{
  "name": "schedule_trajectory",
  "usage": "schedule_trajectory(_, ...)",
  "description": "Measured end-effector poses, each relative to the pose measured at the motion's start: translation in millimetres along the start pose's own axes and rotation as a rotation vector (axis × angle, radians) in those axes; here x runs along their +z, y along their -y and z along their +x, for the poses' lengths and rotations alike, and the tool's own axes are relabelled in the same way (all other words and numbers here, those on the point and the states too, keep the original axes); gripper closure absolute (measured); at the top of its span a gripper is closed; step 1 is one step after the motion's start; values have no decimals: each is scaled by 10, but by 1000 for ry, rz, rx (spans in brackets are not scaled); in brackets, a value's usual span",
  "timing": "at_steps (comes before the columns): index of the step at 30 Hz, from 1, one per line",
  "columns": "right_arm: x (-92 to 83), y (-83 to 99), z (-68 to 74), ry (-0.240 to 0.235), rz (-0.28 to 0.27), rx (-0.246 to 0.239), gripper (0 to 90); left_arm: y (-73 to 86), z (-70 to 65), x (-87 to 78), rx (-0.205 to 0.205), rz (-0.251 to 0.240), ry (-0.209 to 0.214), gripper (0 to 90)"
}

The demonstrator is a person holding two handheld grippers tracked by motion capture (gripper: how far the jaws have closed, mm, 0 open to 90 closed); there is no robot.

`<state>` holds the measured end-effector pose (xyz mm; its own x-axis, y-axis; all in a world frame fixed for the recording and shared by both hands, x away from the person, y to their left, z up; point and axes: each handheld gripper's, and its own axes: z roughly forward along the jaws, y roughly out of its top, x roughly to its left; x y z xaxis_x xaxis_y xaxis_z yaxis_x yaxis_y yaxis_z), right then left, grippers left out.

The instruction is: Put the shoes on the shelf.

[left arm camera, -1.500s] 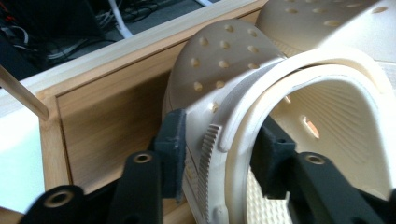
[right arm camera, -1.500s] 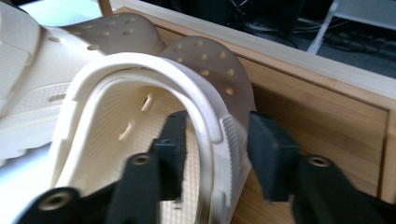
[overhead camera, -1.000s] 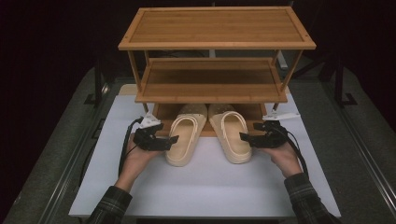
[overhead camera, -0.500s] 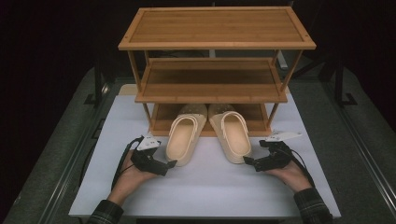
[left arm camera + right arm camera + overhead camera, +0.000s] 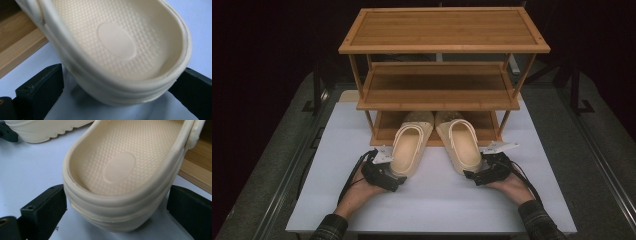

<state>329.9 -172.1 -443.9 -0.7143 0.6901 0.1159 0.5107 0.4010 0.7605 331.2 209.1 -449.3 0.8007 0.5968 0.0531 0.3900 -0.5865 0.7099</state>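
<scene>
You hold your left gripper (image 5: 398, 181) and right gripper (image 5: 473, 176) with jaws spread around the heels of two cream clogs, left clog (image 5: 411, 148) and right clog (image 5: 462, 144), toes under the rack (image 5: 443, 46) on the white table (image 5: 437, 205).

Two cream clogs are lying side by side at centre frame, toes tucked under the rack. The left clog (image 5: 410, 148) and the right clog (image 5: 460, 144) are showing dimpled insoles, heels pointing toward the bottom edge.
</scene>
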Motion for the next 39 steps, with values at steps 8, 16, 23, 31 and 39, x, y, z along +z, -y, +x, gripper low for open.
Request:
schedule_trajectory(8, 57, -42, 46, 11, 5, 6, 24, -113, -2, 49, -28, -12, 8, 3)
schedule_trajectory(16, 174, -153, 134, 5, 2, -14, 58, -251, -28, 150, -40, -49, 11, 10)
schedule_trajectory(23, 284, -233, 171, 18, 4, 0, 63, -369, -64, 275, -39, -59, 20, 49)
schedule_trajectory(31, 347, -274, 183, 30, -10, 33, 120, -441, -67, 362, -47, -69, 11, 101)
schedule_trajectory(39, 353, -295, 99, 27, -28, 68, 158, -560, 4, 381, -66, -60, 17, 109)
